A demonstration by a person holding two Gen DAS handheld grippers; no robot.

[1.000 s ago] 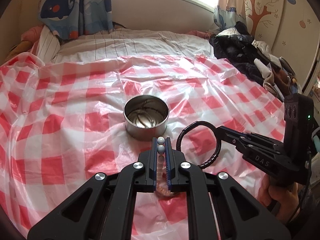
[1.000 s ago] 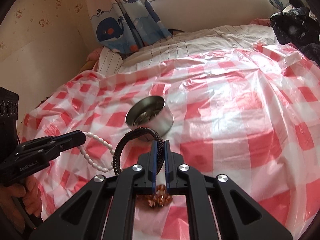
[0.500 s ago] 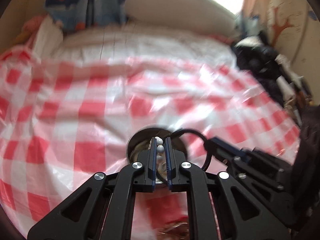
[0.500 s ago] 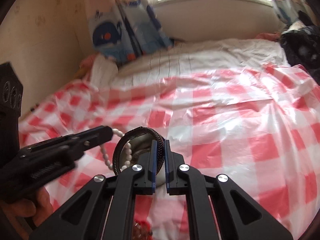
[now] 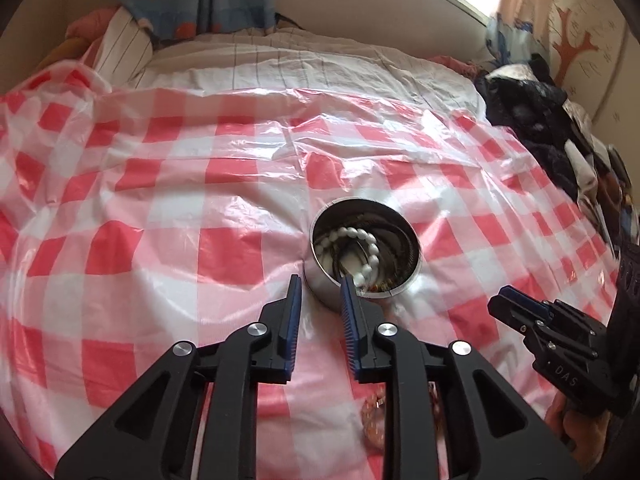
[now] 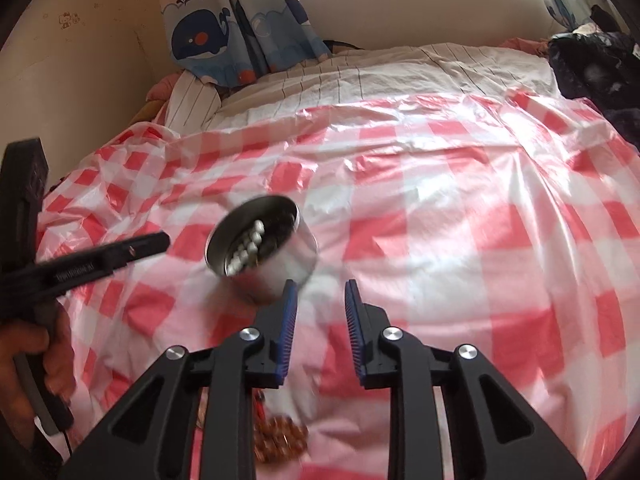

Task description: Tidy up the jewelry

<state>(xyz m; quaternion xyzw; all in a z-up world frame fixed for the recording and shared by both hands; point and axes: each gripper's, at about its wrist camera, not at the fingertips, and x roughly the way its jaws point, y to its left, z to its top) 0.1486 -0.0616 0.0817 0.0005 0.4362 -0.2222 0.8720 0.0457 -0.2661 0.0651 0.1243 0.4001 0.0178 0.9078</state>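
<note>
A round metal tin stands on the red-and-white checked plastic sheet. A white bead bracelet lies inside it with darker rings. My left gripper is open and empty, just short of the tin's near rim. My right gripper is open and empty, to the right of the tin, which shows the white beads. An amber bead bracelet lies on the sheet under my right gripper; it also shows in the left wrist view.
The checked sheet covers a bed with a striped white cover behind. Dark clothes are piled at the right edge. A whale-print curtain hangs at the back wall.
Both grippers moved over the tin and opened. The white bead bracelet left my left gripper and the dark ring left my right gripper; the bracelet now lies in the tin.
</note>
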